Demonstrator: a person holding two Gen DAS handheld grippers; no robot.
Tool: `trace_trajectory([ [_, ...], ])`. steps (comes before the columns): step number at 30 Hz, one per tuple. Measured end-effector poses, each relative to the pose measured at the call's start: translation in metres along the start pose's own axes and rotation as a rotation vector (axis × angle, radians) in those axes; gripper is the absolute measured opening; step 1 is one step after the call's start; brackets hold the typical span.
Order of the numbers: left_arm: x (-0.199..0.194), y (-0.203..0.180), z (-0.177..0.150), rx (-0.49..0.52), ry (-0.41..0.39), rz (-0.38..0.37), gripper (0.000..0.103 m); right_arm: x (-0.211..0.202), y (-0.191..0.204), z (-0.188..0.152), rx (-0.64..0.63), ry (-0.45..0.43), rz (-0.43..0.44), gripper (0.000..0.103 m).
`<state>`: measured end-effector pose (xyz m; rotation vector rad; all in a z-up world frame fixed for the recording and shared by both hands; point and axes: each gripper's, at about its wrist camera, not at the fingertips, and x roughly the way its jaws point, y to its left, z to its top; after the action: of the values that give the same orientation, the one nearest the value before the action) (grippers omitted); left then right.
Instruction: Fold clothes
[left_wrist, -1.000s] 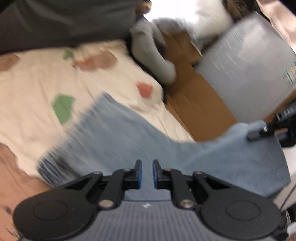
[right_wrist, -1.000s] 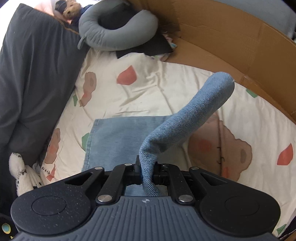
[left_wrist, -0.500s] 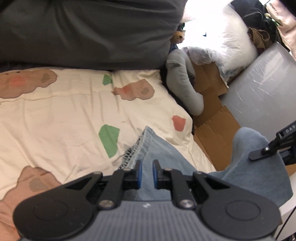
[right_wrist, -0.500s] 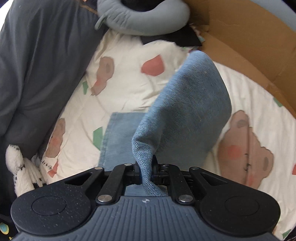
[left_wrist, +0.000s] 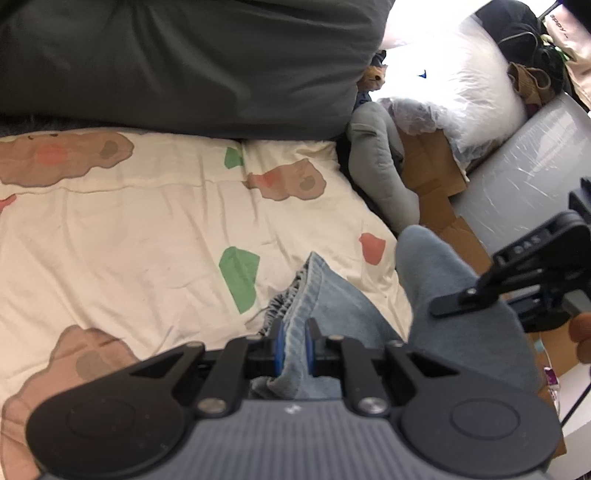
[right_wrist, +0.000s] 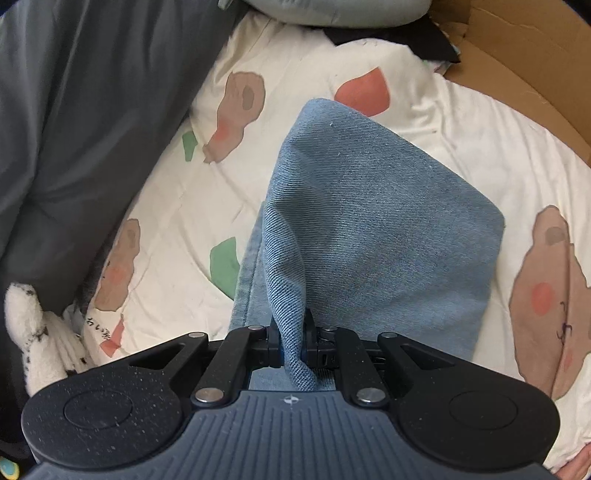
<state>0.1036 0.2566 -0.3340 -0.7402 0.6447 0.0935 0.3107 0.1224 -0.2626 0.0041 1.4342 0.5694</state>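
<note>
Two handheld claws are folding a pair of blue denim jeans on a bed covered by a cream sheet printed with bears and coloured patches. At the left, the left claw is clamping together on the gathered waistband edge of the jeans, the denim bunching between its blue pads and lying partly on the sheet just ahead. To its right, the right claw is pinching a twisted ridge of the same garment, with the cloth rising from the pinch in a wide, tented panel whose far end is resting on a lower layer of denim spread flat on the bed.

The fold is looking about halfway laid, and the risk is in the landing. The raised panel is sitting askew over the layer beneath, so lowering it as it stands would likely be leaving the edges misaligned and a diagonal crease trapped inside. The right claw is gripping a narrow, rolled pinch rather than a flat hem, so the heavy denim could be slipping free before it is placed. Pulling the two claws apart unevenly could be dragging the bottom layer across the sheet and rumpling it. The dark grey duvet at the left edge and the cardboard at the right are crowding the working space.
</note>
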Motion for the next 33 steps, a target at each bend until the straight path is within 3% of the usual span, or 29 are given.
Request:
trace_trajectory([
  [14,0.003,0.003,-0.003,0.003,0.010,0.013,0.012,0.062,0.038,0.002,-0.091,0.074,-0.071,0.007],
  [16,0.003,0.003,-0.003,0.007,0.010,0.013,0.012,0.068,0.041,0.000,-0.101,0.084,-0.077,0.010],
  [18,0.001,0.003,-0.002,0.009,0.007,0.015,0.012,0.069,0.046,-0.002,-0.109,0.098,-0.068,0.020],
  [20,-0.001,0.004,0.000,0.015,0.008,0.020,0.012,0.063,0.050,-0.002,-0.111,0.106,-0.048,0.029],
  [22,-0.003,0.005,0.003,0.025,0.010,0.027,0.012,0.055,0.050,0.000,-0.076,0.116,-0.013,0.032],
  [26,-0.008,0.006,0.011,0.045,0.011,0.036,0.012,0.027,0.052,0.007,-0.032,0.102,0.108,0.041],
  [33,-0.012,0.007,0.021,0.056,0.023,0.040,0.013,-0.022,0.009,0.014,0.070,-0.009,0.253,0.043],
])
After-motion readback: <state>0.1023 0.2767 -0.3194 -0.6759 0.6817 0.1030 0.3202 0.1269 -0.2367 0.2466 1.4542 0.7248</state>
